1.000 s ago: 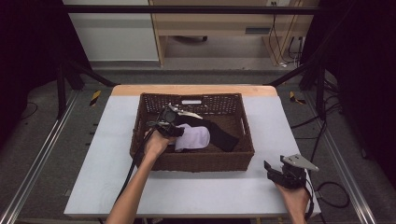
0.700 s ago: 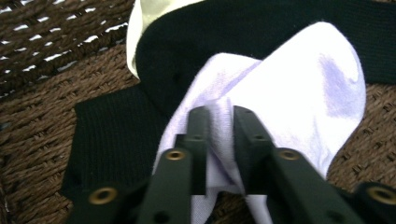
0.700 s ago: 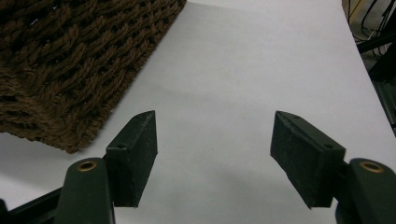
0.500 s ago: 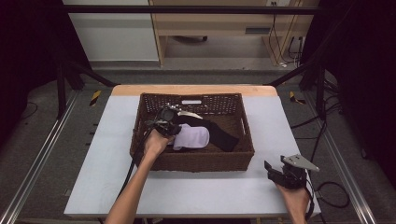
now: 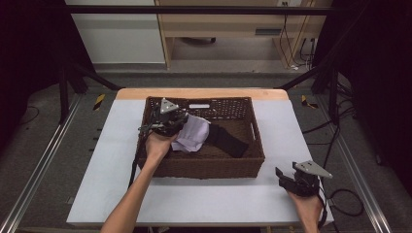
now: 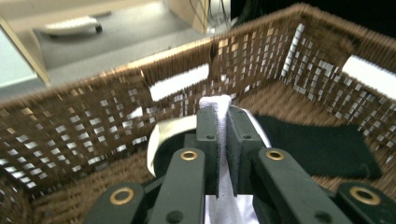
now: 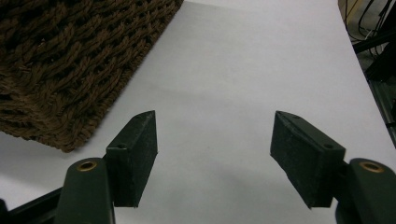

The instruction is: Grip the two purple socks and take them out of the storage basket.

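Because the left gripper (image 6: 222,140) has just closed its jaws on a fold of the white cloth (image 5: 193,136) inside the wicker basket (image 5: 204,166), apparently for removal, the black cloth (image 5: 227,140) lies beside it, while the right gripper (image 7: 212,144) rests released right of the basket.

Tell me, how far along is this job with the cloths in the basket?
Done: the left hand-held gripper has just closed on the white cloth inside the wicker basket. In hand: that cloth is pinched between its jaws and raised a little. Left: the cloth is not yet out of the basket, the black cloth lies untouched, and the right hand-held gripper waits open over the table.
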`<state>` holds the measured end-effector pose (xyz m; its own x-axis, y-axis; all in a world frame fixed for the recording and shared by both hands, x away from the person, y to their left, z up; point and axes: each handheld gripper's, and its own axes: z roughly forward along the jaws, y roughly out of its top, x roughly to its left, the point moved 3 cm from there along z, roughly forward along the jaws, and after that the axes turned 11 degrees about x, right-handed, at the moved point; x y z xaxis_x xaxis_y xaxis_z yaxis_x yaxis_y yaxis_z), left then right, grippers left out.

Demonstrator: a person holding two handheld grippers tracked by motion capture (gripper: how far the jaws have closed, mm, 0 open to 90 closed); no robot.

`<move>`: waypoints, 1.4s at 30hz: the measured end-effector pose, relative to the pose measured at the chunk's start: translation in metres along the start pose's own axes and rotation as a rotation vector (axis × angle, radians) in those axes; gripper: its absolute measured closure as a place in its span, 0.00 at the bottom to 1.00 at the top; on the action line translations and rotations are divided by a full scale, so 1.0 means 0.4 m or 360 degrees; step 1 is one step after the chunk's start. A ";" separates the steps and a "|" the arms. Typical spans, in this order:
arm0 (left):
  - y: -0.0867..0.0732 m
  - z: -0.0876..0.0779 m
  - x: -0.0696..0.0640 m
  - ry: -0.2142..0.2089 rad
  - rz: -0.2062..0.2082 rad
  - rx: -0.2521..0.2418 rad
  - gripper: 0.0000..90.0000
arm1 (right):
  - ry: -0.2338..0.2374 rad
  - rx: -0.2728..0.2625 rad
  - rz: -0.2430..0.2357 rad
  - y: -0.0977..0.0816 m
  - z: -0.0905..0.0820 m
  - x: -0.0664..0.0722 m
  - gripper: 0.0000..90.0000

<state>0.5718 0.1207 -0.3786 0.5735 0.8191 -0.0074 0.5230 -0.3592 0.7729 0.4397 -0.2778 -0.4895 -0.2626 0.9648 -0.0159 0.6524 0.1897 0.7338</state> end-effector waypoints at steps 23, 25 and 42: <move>0.024 -0.235 -0.066 -0.0183 0.0048 -0.0434 0.93 | -0.0007 -0.0013 0.0002 -0.001 -0.005 -0.001 0.35; 0.021 -0.251 -0.074 -0.0192 0.0063 -0.0449 0.93 | -0.0007 -0.0013 0.0001 -0.001 -0.006 -0.001 0.35; -0.023 -0.389 -0.137 -0.0260 0.0188 -0.0519 0.93 | -0.0014 -0.0015 -0.0002 -0.003 -0.008 -0.003 0.35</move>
<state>0.4372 0.1487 -0.2866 0.7246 0.6891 0.0134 0.2342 -0.2644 0.9356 0.4369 -0.2796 -0.4881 -0.2574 0.9660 -0.0230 0.6455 0.1896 0.7399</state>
